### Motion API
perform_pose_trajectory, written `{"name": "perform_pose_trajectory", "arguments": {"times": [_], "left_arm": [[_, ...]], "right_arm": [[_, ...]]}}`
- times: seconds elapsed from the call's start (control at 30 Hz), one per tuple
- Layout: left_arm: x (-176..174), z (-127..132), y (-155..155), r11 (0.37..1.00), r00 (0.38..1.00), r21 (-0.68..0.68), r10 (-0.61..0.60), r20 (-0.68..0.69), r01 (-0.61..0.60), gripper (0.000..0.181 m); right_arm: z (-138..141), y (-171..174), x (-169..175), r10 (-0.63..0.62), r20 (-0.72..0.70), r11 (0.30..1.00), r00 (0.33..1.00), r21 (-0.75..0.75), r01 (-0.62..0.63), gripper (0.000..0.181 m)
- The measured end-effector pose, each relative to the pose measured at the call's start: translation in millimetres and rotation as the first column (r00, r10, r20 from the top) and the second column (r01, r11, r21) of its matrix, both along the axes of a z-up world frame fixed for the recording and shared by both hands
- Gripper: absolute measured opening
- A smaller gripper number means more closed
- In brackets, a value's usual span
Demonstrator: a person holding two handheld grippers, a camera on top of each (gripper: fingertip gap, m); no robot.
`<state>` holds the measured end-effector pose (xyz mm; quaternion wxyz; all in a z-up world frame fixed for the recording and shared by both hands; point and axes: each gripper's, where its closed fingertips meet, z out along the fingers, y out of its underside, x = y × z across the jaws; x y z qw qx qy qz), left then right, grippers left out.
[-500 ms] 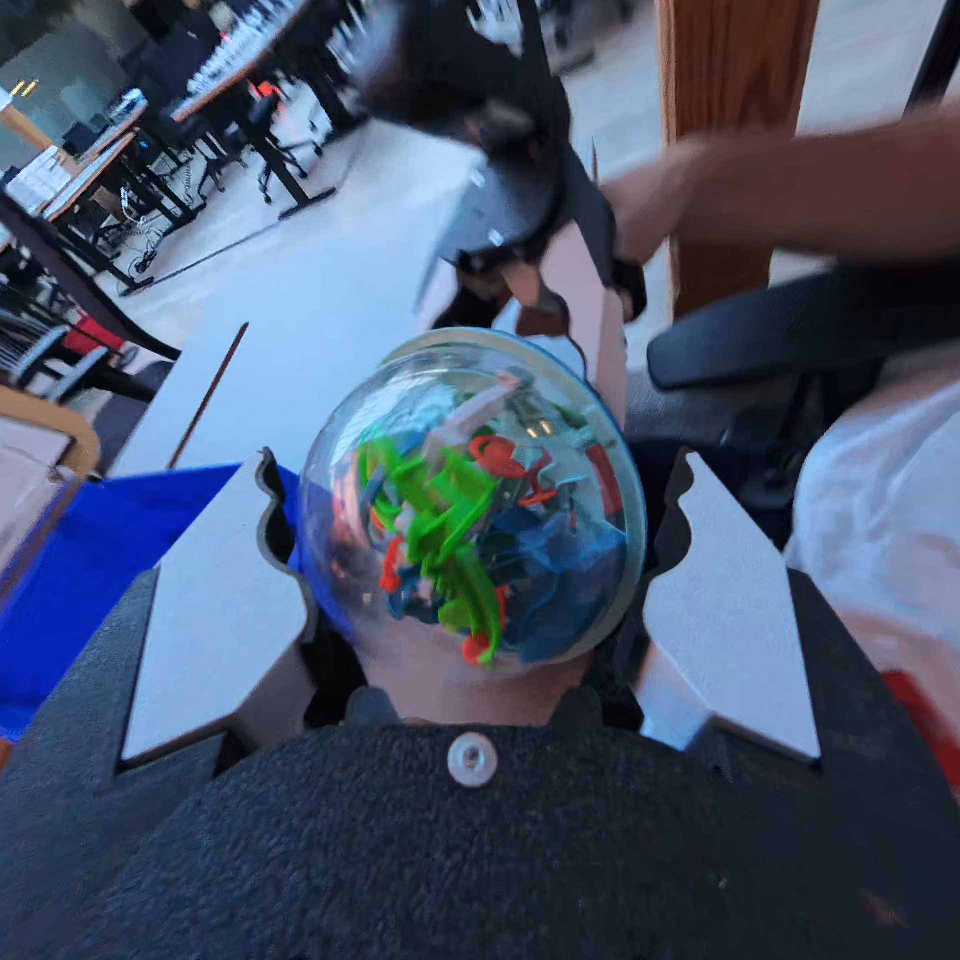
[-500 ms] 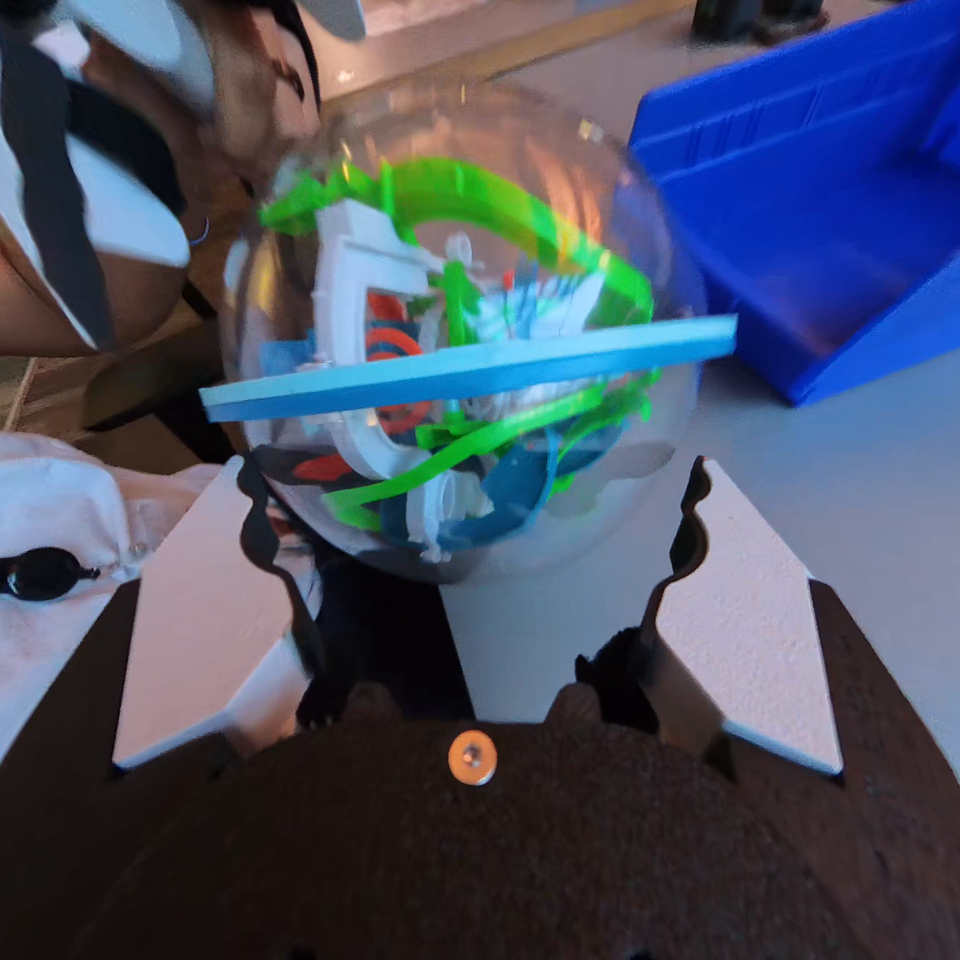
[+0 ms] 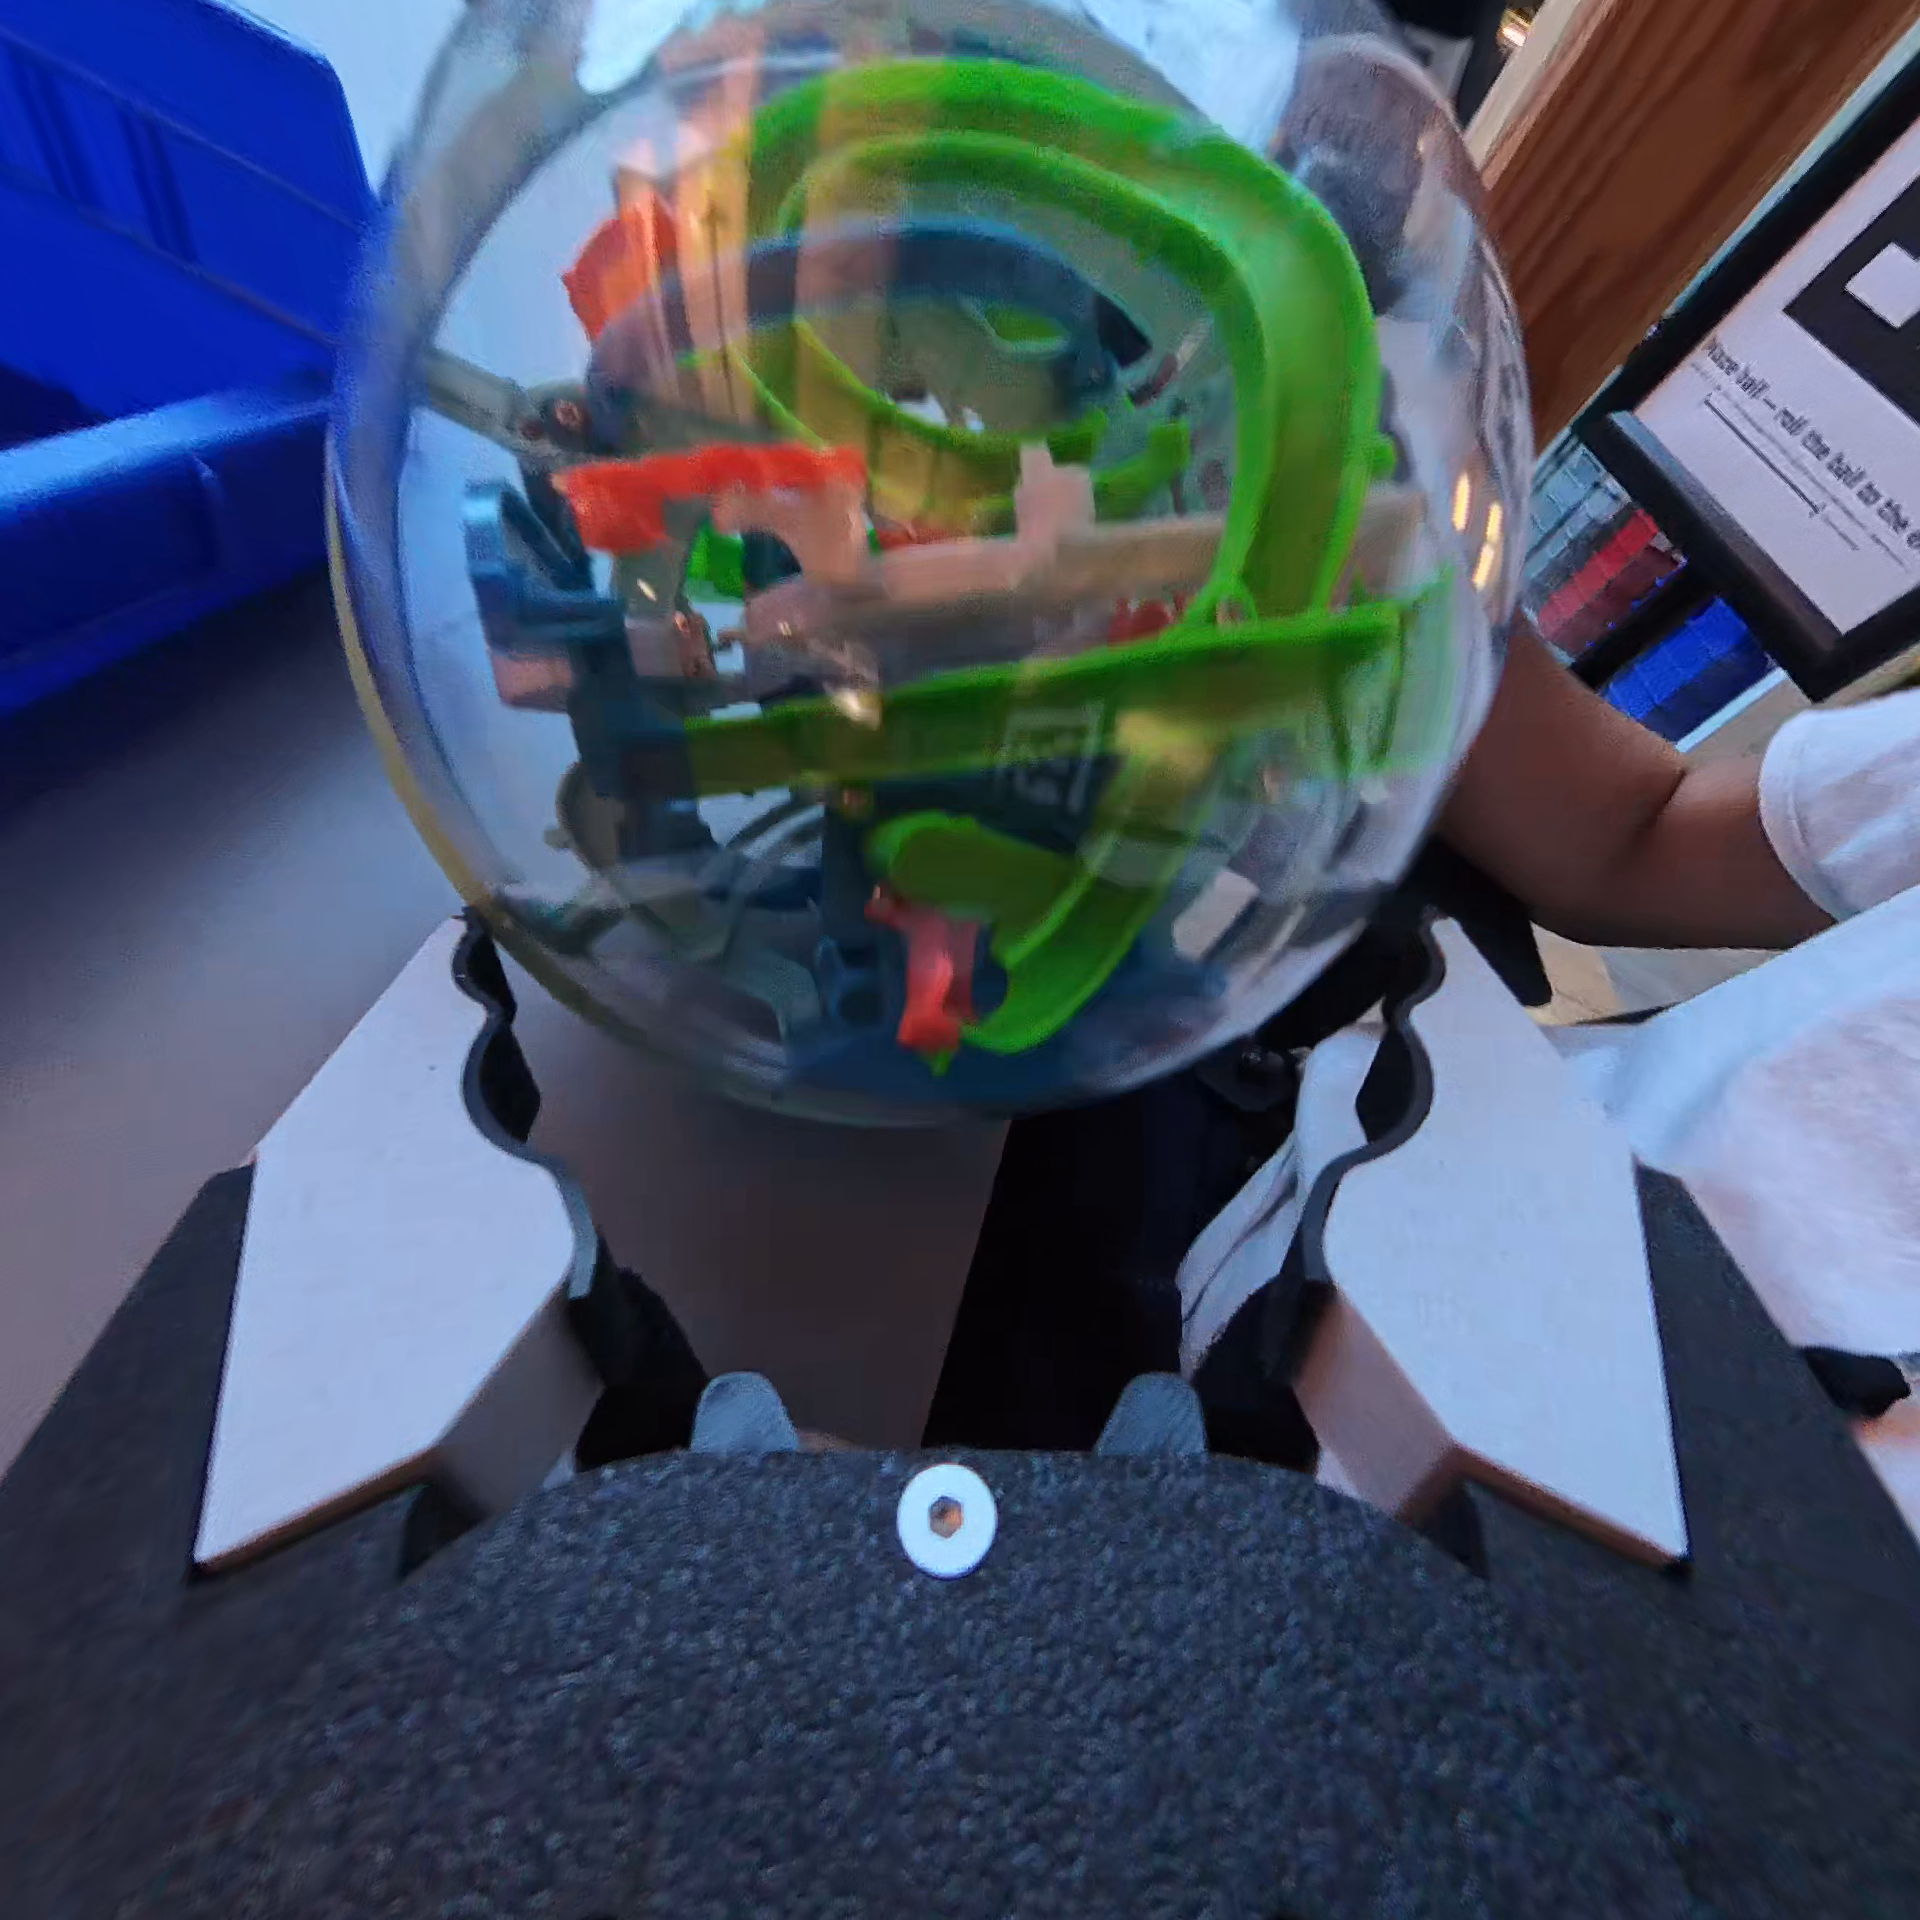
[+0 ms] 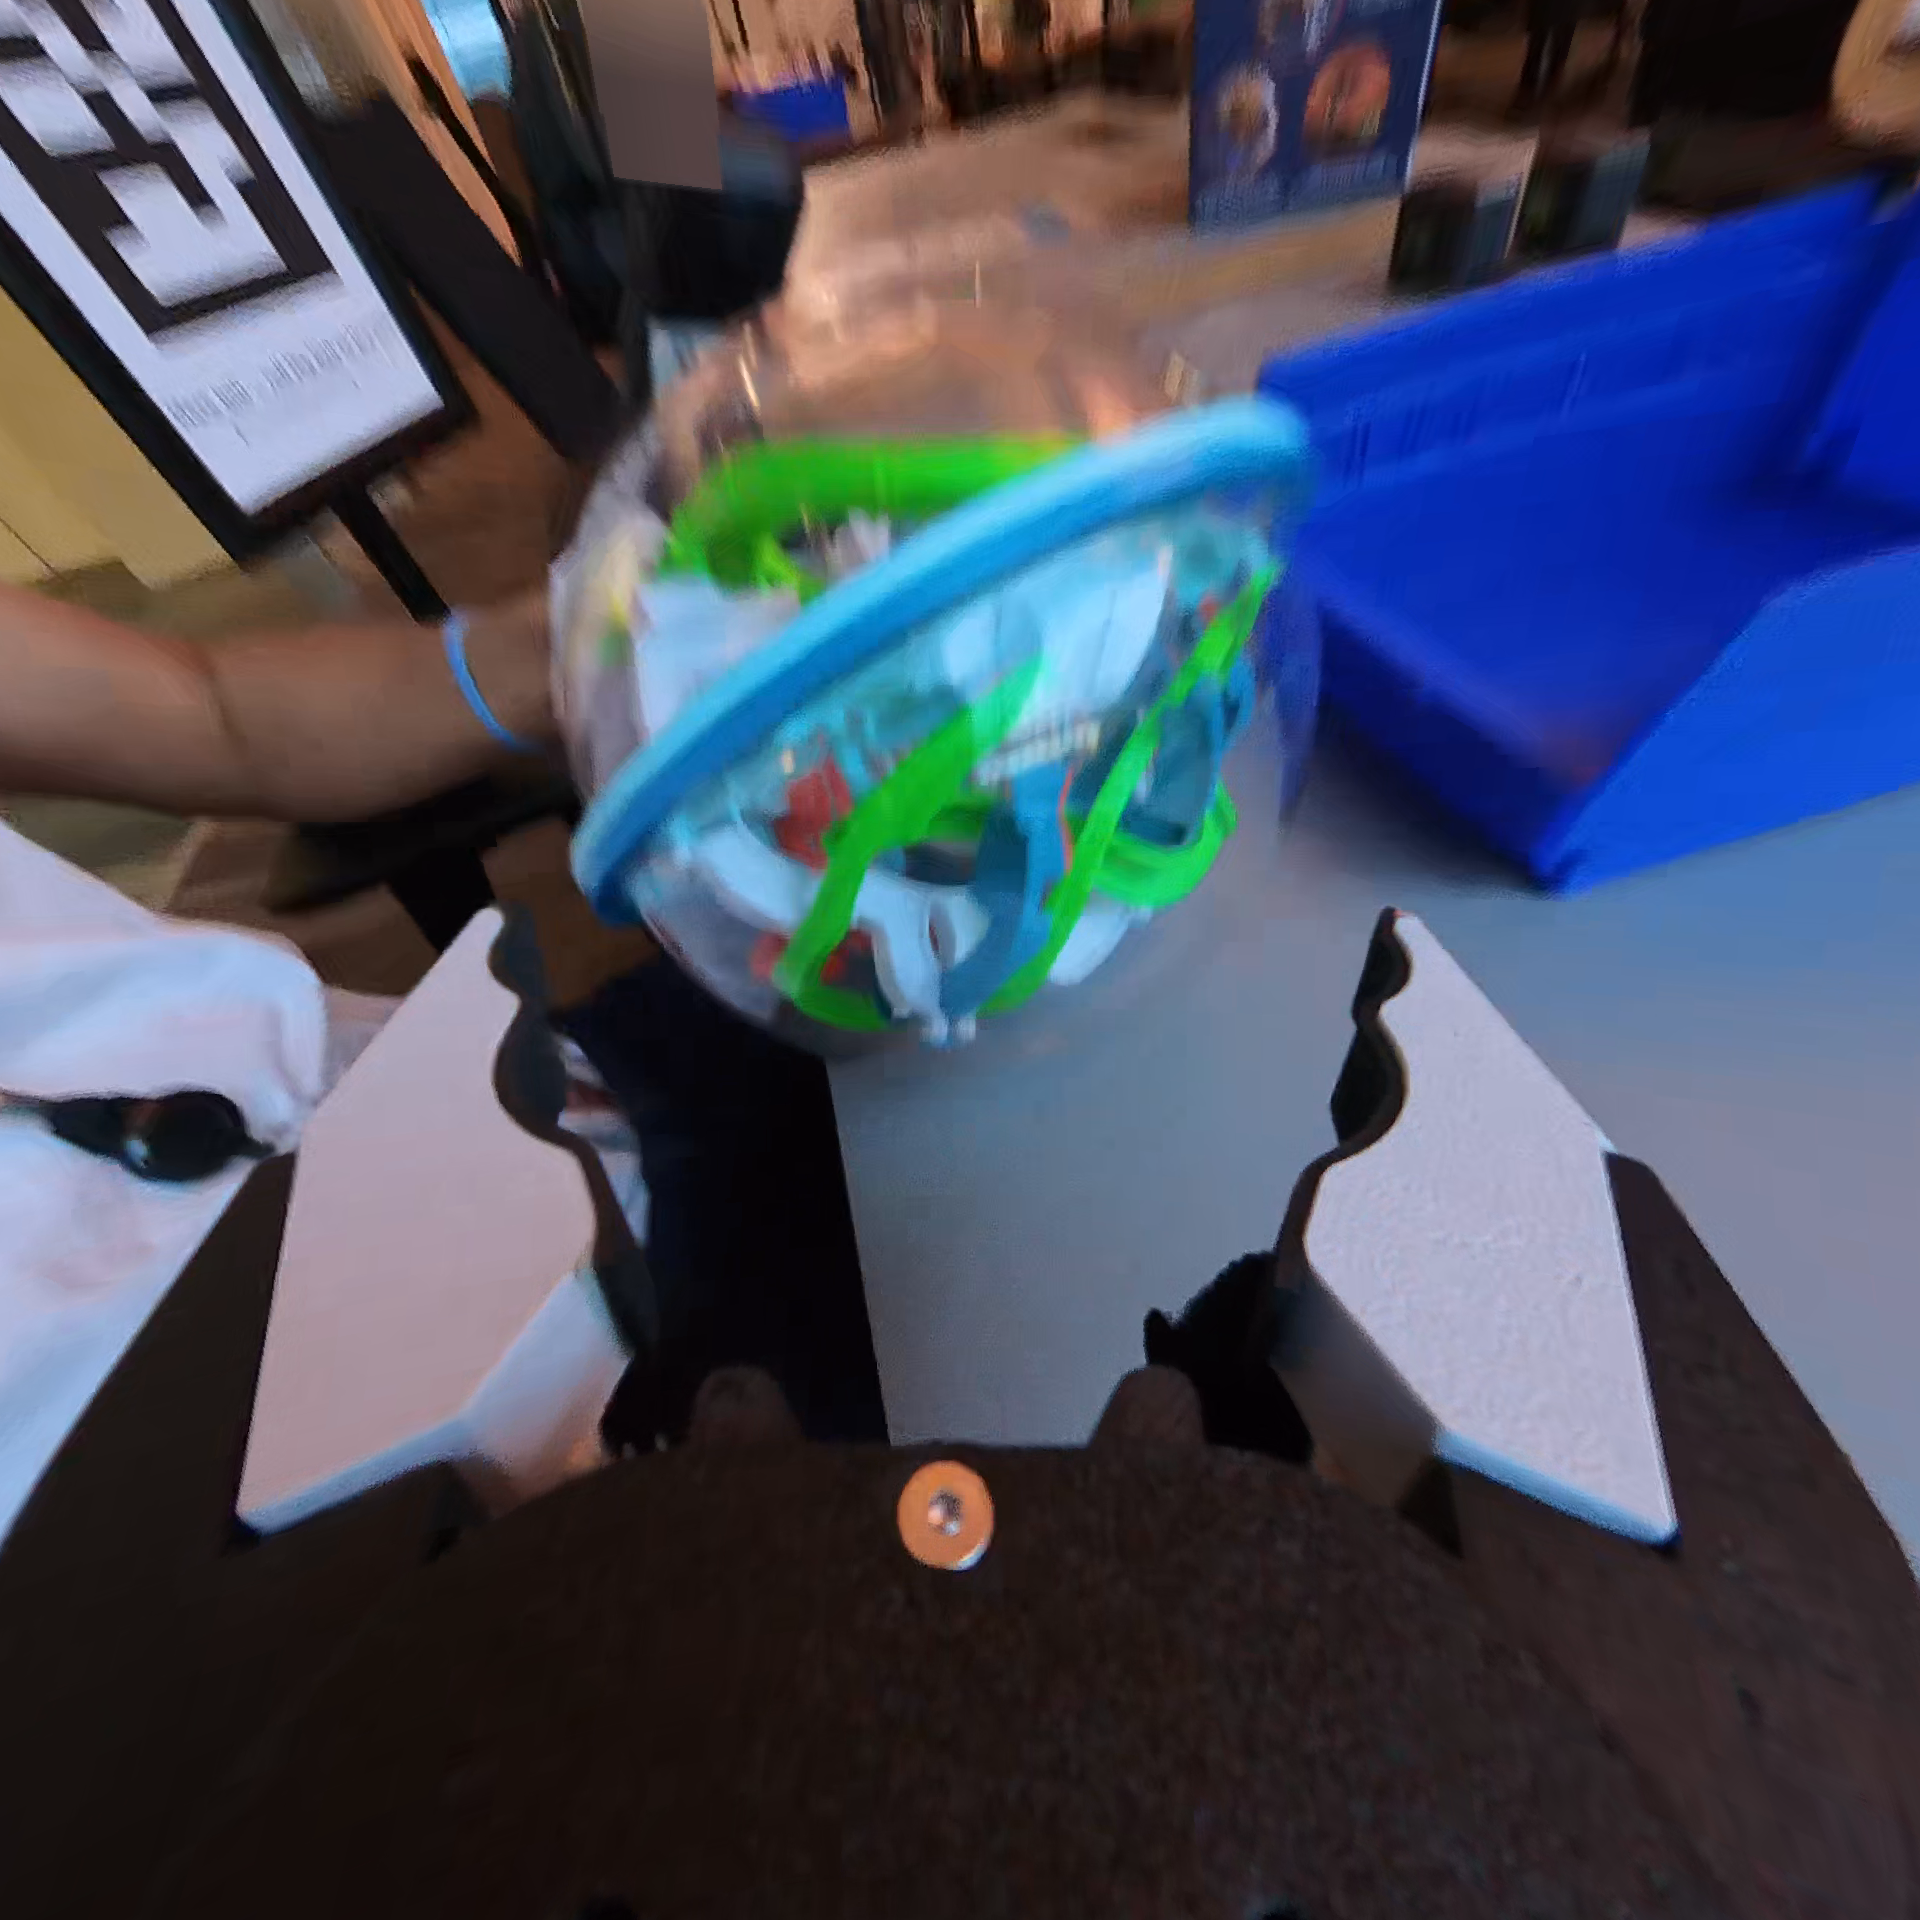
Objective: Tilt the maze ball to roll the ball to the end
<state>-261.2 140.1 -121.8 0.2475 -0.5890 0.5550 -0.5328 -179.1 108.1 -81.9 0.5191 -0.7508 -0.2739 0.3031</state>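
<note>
The maze ball (image 3: 935, 540) is a clear sphere with green, orange and blue tracks inside. In the left wrist view it fills the upper middle, and its lower sides sit at the tips of my left gripper (image 3: 948, 935), whose jaws are wide apart. In the right wrist view the maze ball (image 4: 935, 727) is blurred, with its light blue ring tilted up to the right. It lies just beyond the tips of my right gripper (image 4: 948, 925), which is also wide open. I cannot pick out the small ball inside the maze.
A blue bin (image 3: 156, 416) (image 4: 1610, 571) stands on the grey table (image 3: 156, 935) (image 4: 1039, 1195). A black-framed sign (image 3: 1818, 416) (image 4: 208, 260) and a wooden post (image 3: 1662, 156) stand behind. A person's forearm (image 3: 1610, 810) (image 4: 260, 707) and white clothing (image 3: 1766, 1143) are close by.
The maze ball has turned: its blue ring was level and now slants. In the left view it has moved from deep between the fingers to their tips. Both views have swung round.
</note>
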Motion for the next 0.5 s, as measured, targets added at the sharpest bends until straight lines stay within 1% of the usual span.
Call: {"name": "perform_pose_trajectory", "arguments": {"times": [0.03, 0.07, 0.13, 0.17, 0.23, 0.27, 0.3, 0.33, 0.43, 0.5], "left_arm": [[2, 4, 1, 1.0, 1.0, -0.001, 0.002, 0.01, -0.002, 0.158], [4, 6, 1, 1.0, 1.0, 0.002, 0.002, 0.012, -0.002, 0.159], [7, 12, 1, 1.0, 1.0, 0.03, 0.009, 0.023, -0.01, 0.155], [9, 15, 0, 0.998, 0.999, 0.058, 0.013, 0.032, -0.015, 0.153], [11, 22, -7, 0.991, 0.999, 0.134, 0.006, 0.042, -0.012, 0.149], [13, 24, -11, 0.984, 0.999, 0.178, 0.0, 0.042, -0.007, 0.146], [14, 26, -14, 0.975, 0.999, 0.22, -0.002, 0.033, -0.005, 0.146], [15, 28, -16, 0.967, 1.0, 0.254, 0.0, 0.024, -0.006, 0.146], [18, 38, -22, 0.946, 0.999, 0.323, -0.011, 0.045, -0.004, 0.146], [17, 44, -24, 0.941, 0.998, 0.338, -0.013, 0.063, -0.009, 0.143]], "right_arm": [[15, 2, 0, 0.009, -0.033, 1.0, 0.999, 0.02, -0.008, 0.148], [25, 6, -1, 0.007, -0.032, 1.0, 0.999, 0.031, -0.006, 0.148], [30, 14, -5, 0.004, 0.033, 0.999, 0.999, 0.048, -0.006, 0.151], [27, 15, -11, 0.025, 0.057, 0.999, 0.998, 0.037, -0.027, 0.153], [21, 12, -22, 0.059, 0.057, 0.998, 0.997, 0.006, -0.06, 0.152], [13, 12, -22, 0.053, 0.071, 0.999, 0.996, -0.016, -0.052, 0.151], [8, 9, -23, 0.063, 0.066, 0.998, 0.996, -0.022, -0.061, 0.154], [7, 6, -21, 0.062, 0.054, 0.998, 0.997, -0.001, -0.062, 0.154], [-2, -5, -18, 0.07, 0.016, 0.998, 0.997, 0.0, -0.07, 0.154], [-8, -9, -16, 0.083, 0.0, 0.997, 0.997, -0.006, -0.083, 0.154]]}}
